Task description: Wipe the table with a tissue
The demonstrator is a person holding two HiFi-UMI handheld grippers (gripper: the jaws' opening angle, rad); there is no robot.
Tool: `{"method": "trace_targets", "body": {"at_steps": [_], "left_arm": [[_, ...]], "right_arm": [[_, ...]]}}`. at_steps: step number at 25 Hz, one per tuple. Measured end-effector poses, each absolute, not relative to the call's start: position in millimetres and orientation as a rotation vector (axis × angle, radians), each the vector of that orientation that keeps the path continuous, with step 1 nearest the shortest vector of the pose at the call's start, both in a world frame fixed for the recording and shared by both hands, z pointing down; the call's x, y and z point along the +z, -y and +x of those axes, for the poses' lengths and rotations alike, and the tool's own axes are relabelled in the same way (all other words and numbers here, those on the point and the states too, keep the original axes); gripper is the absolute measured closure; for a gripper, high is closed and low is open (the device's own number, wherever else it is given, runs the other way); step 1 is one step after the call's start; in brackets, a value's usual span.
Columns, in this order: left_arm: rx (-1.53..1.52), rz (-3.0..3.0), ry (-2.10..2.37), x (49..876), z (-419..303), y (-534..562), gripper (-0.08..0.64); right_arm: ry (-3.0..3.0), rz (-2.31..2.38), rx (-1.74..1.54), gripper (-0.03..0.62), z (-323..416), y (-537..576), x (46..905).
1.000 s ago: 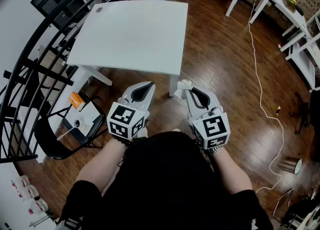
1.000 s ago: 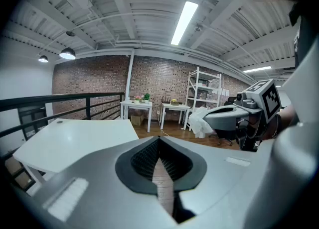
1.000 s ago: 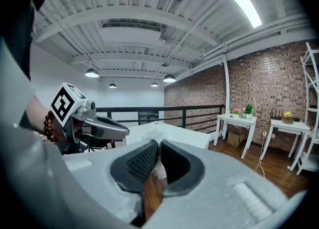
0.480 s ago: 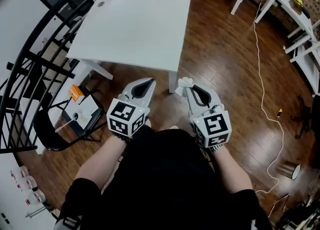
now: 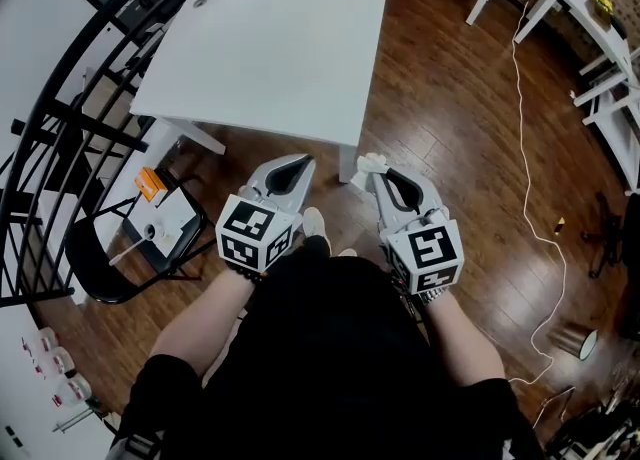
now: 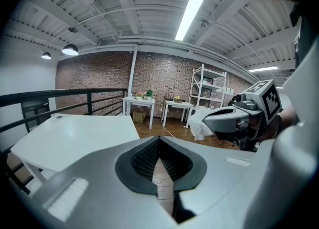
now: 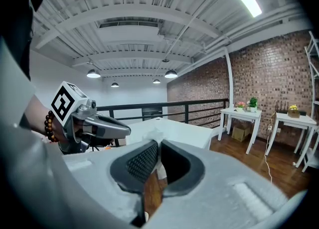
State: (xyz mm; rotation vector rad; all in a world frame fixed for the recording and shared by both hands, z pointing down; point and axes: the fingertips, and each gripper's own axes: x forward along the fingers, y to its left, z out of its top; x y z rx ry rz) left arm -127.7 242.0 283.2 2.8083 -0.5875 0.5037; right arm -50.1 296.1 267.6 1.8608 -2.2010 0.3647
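The white table (image 5: 270, 53) stands ahead of me, its top bare. My right gripper (image 5: 371, 169) hangs over the wooden floor just short of the table's near edge, shut on a crumpled white tissue (image 5: 367, 165). In the right gripper view the tissue (image 7: 155, 137) pokes out past the closed tips (image 7: 157, 144), with the table (image 7: 174, 127) behind. My left gripper (image 5: 301, 162) is level with it on the left, shut with nothing in it. The left gripper view shows its jaws (image 6: 159, 139) together, the table (image 6: 75, 136) at left, and the right gripper (image 6: 234, 121) with the tissue (image 6: 201, 125).
A black chair (image 5: 105, 273) with an orange item and papers stands at the left by a black railing (image 5: 60, 98). A white cord (image 5: 525, 138) runs over the floor at the right. White side tables (image 5: 600, 38) and a shelf stand at the far right.
Both grippers keep their grips and places in the view. The table has drifted slightly in the frame, and a shoe now shows between the grippers.
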Motion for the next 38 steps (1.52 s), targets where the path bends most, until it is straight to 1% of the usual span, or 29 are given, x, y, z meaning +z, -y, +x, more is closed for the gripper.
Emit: {"method": "trace_targets", "body": {"at_steps": [19, 29, 38], "left_arm": [[0.495, 2.754, 0.423, 314, -95, -143, 0.551], [0.487, 2.756, 0.391, 314, -101, -102, 0.551], [0.484, 2.732, 0.430, 318, -103, -85, 0.551]], "right_arm": [[2.055, 1.829, 0.424, 0.580, -33, -190, 285], [2.001, 1.792, 0.423, 0.580, -39, -151, 287], [1.988, 1.781, 0.423, 0.580, -28, -135, 289]]}}
